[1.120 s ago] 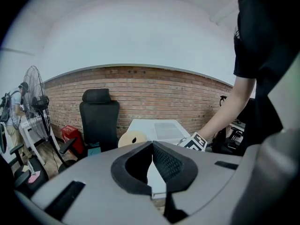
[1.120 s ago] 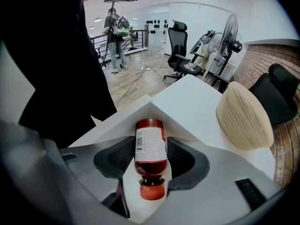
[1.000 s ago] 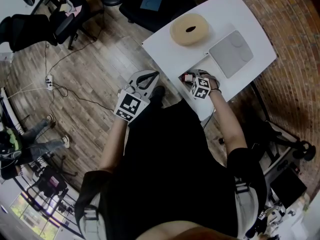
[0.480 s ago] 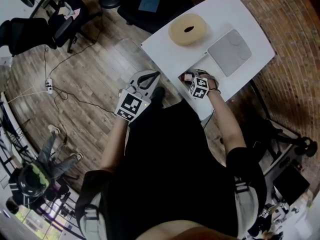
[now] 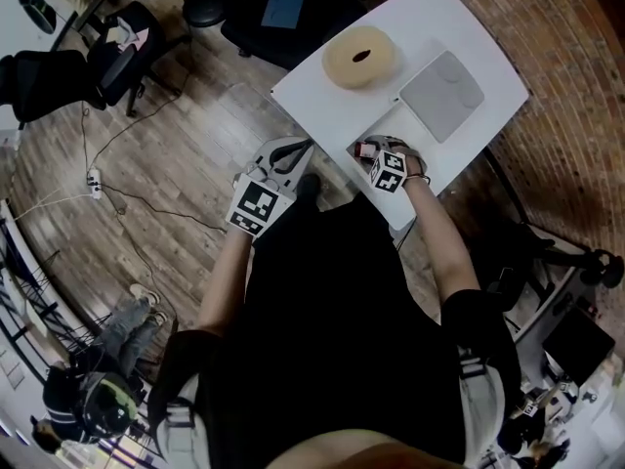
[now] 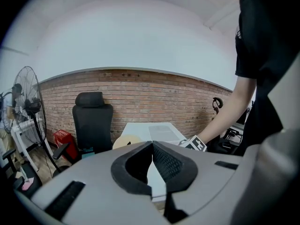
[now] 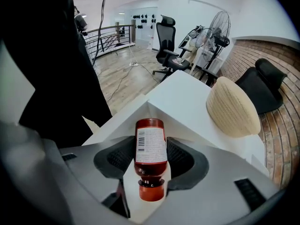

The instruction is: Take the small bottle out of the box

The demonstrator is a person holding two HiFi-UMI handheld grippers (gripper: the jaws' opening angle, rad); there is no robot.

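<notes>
My right fingers (image 7: pixel 151 146) pinch a small dark-red bottle with a white barcode label and a red cap (image 7: pixel 151 156). One black ribbed pad presses each side of its body. The bottle lies lengthwise between the fingers, cap end towards me and base pointing away past the fingertips. Directly beneath and around the fingers are the flaps of an open white cardboard box (image 7: pixel 140 114). I cannot tell whether the bottle touches the box.

From above, my right fingers (image 5: pixel 374 152) sit over the near edge of a white rectangular worktop (image 5: pixel 430 22), with the bottle (image 5: pixel 366 149) at their tips. Beyond those fingers and a little to their right lies a round beige woven ring with a hole in its centre (image 7: pixel 233 109), well apart from the bottle. From above, a flat grey square pad (image 5: pixel 440 81) rests just beside that ring (image 5: pixel 359 57).

My left fingers (image 6: pixel 152 146) are pressed together with nothing between them. They are off the worktop's edge, to the left of my right fingers, above a wooden plank floor (image 5: pixel 176 145). From above, the left fingers (image 5: pixel 298 149) point towards the worktop's near corner. Far ahead of them stand a black office chair (image 6: pixel 92 121) and a red brick wall (image 6: pixel 154 95).
</notes>
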